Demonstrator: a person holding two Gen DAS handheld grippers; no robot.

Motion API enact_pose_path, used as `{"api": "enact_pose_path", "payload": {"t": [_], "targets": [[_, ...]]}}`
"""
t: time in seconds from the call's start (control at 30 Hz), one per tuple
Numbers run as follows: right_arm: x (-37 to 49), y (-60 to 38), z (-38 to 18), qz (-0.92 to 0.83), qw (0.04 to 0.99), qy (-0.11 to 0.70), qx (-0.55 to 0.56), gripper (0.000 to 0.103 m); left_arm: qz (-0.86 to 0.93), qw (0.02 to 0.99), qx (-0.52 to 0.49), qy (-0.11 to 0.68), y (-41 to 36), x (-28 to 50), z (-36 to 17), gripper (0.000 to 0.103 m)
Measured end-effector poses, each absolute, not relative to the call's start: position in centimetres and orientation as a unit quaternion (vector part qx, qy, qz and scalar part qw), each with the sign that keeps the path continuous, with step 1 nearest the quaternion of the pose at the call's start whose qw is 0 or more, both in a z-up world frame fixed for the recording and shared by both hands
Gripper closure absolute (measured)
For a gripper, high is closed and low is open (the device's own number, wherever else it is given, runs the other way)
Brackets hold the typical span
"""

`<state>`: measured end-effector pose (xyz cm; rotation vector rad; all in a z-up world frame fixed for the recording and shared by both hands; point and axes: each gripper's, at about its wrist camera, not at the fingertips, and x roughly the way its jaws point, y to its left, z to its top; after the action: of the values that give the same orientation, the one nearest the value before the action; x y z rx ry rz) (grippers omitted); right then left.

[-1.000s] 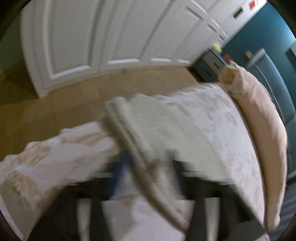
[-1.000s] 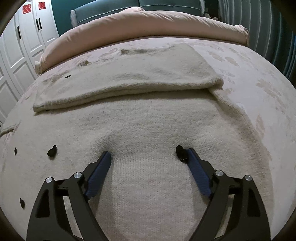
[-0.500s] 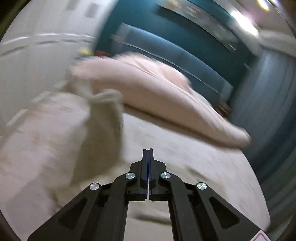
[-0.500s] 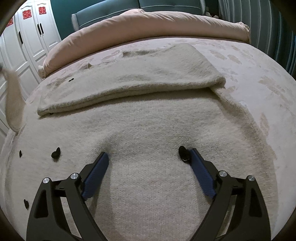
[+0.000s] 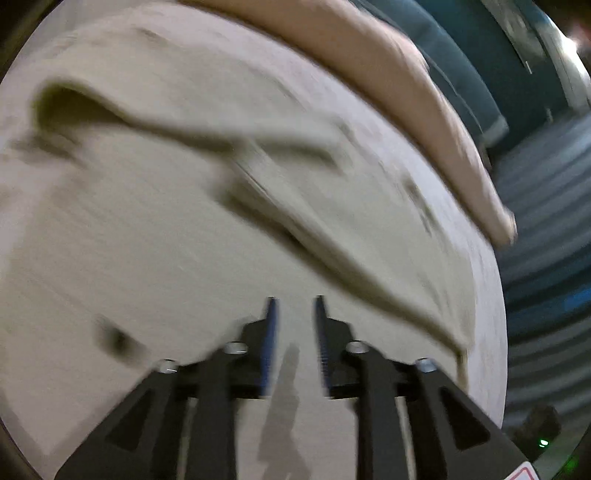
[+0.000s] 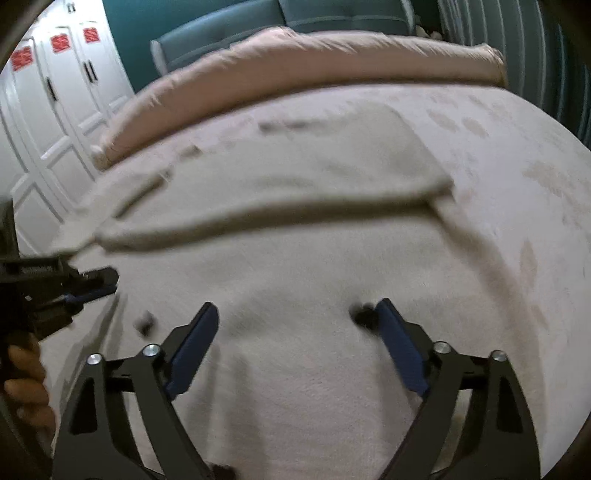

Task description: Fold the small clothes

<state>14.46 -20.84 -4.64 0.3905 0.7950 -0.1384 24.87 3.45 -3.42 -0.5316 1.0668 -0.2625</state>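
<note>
A cream knitted sweater [image 6: 295, 266] with small dark buttons lies flat on the bed; it also shows in the left wrist view [image 5: 147, 240]. One sleeve [image 6: 280, 192] lies folded across its upper part. A second sleeve [image 5: 325, 251] lies across the body in the blurred left wrist view. My right gripper [image 6: 295, 325] is open and empty, fingers resting low over the sweater's middle. My left gripper [image 5: 293, 314] is partly open and empty above the sweater; it also shows at the left edge of the right wrist view [image 6: 99, 284].
A pink rolled duvet [image 6: 295, 70] lies along the far side of the bed [image 6: 517, 155]. A teal headboard [image 6: 258, 22] stands behind it. White wardrobe doors [image 6: 48, 103] are at the left. Grey curtains [image 5: 546, 229] hang past the bed's right side.
My left gripper carried the sleeve across over the sweater, let go of it and opened. It now shows at the left of the right wrist view. My right gripper stayed open in place.
</note>
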Motion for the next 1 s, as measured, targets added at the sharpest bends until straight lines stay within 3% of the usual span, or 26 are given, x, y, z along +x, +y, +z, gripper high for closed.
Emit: {"api": "enact_pose_path", "payload": {"t": [0.2,0.4,0.5,0.6,0.63,0.83,0.9,1.0], "targets": [[26.8,-17.1,-1.9,0.036,0.873,0.412,0.257,0.028,-0.035,0.827,-0.29,0.48,10.9,27.7,-3.5,0.065],[36.8,-12.3,-3.7,0.034,0.851,0.455,0.26,0.035,-0.046,0.817,-0.318,0.479,13.2,28.1,-5.4,0.066],[39.0,-11.4,-5.5,0.023,0.832,0.473,0.288,0.043,-0.05,0.822,-0.307,0.478,12.7,27.8,-5.4,0.066],[40.2,-10.4,-6.6,0.013,0.818,0.487,0.305,0.068,-0.053,0.823,-0.304,0.477,12.9,27.6,-5.5,0.066],[40.4,-10.0,-6.4,0.016,0.82,0.488,0.299,0.097,-0.054,0.823,-0.303,0.477,12.9,27.7,-5.5,0.066],[37.4,-11.6,2.4,0.078,0.88,0.382,0.269,0.097,-0.091,0.802,-0.412,0.423,14.8,27.6,-2.8,0.066],[36.3,-13.4,4.9,0.077,0.894,0.358,0.26,0.097,-0.091,0.79,-0.43,0.427,14.6,28.6,-2.6,0.052],[34.1,-18.1,7.5,0.056,0.904,0.327,0.269,0.097,-0.054,0.776,-0.434,0.454,14.0,30.4,-4.0,0.052]]}}
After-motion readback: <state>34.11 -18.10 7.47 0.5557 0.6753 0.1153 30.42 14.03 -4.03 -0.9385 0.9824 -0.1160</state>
